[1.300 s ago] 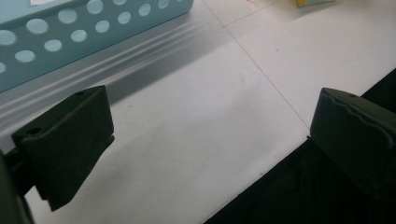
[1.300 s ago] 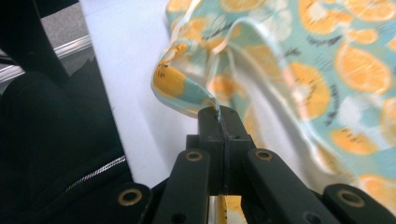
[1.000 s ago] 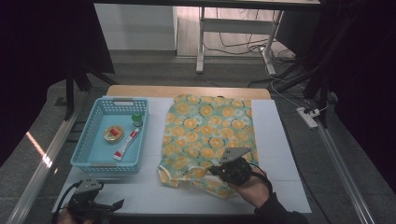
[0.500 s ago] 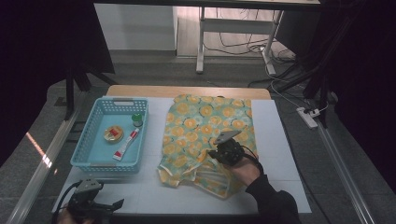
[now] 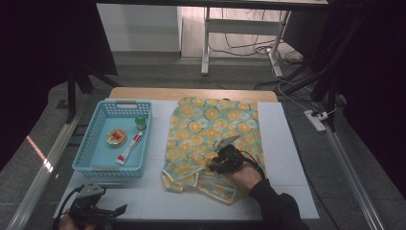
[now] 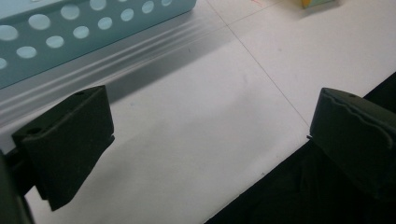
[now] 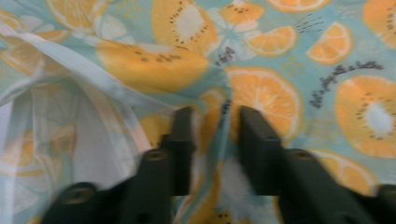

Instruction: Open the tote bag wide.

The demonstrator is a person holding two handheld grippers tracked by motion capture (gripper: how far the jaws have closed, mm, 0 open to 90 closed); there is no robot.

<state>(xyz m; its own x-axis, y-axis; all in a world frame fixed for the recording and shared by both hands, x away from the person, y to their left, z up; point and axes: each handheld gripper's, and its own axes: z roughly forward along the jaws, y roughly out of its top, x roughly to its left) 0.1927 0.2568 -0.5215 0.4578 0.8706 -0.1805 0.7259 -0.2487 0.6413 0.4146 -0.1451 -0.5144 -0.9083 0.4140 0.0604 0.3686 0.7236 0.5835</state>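
A cloth point(image 5: 215, 124) printed with orange slices on pale green lies spread on the white table point(image 5: 287, 158); its near corner is rumpled and shows a paler underside. My right gripper point(image 5: 214, 164) rests low on that near part. In the right gripper view the cloth point(image 7: 280, 56) lies under my right gripper point(image 7: 215, 116). Its jaws have just been opening and stand apart, with a raised fold of cloth between them that is not pinched. My left gripper point(image 5: 117, 210) waits at the table's front left corner. In its own view my left gripper point(image 6: 210, 121) is wide open over bare table.
A light blue basket point(image 5: 95, 163) stands left of the cloth, holding a small green-capped bottle point(image 5: 140, 123), a round tin point(image 5: 116, 137) and a red-and-white tube point(image 5: 129, 148). Its perforated wall point(image 6: 70, 32) runs just beyond the left gripper. The table's front edge is close under both hands.
My right gripper has moved away from the person and slightly left over the cloth, and has sunk onto it. The left gripper has stayed put.
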